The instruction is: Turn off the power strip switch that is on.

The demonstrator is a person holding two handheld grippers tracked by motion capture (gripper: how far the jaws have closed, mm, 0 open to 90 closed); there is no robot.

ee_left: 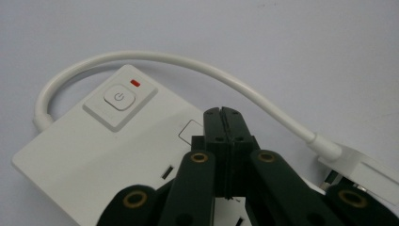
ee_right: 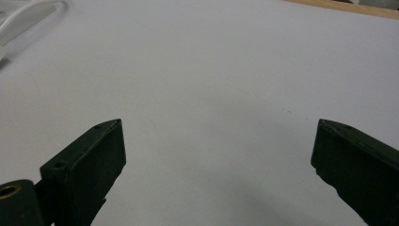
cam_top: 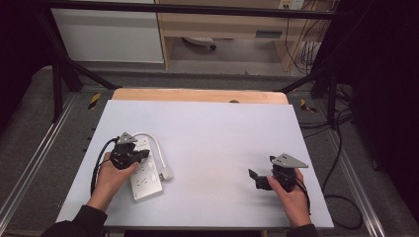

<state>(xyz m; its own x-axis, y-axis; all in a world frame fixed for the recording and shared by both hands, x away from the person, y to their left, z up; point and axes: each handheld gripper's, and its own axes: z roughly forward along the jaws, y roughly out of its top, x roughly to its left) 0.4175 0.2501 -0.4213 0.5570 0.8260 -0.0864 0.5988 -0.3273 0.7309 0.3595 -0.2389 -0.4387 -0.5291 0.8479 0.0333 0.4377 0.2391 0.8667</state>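
While the left gripper (ee_left: 221, 113) hovers over the white rectangular plastic power strip (cam_top: 144, 174), its jaws are pressed together with nothing between them, their tips above the strip's top face near the square power button (ee_left: 119, 99) with its small red light (ee_left: 135, 83). The strip lies at the left of the pale grey table sheet (cam_top: 212, 143), its thick white cable (ee_left: 188, 63) looping round to a white plug (cam_top: 167, 173). Well apart, the right gripper (ee_right: 219, 146) holds its jaws wide over bare sheet
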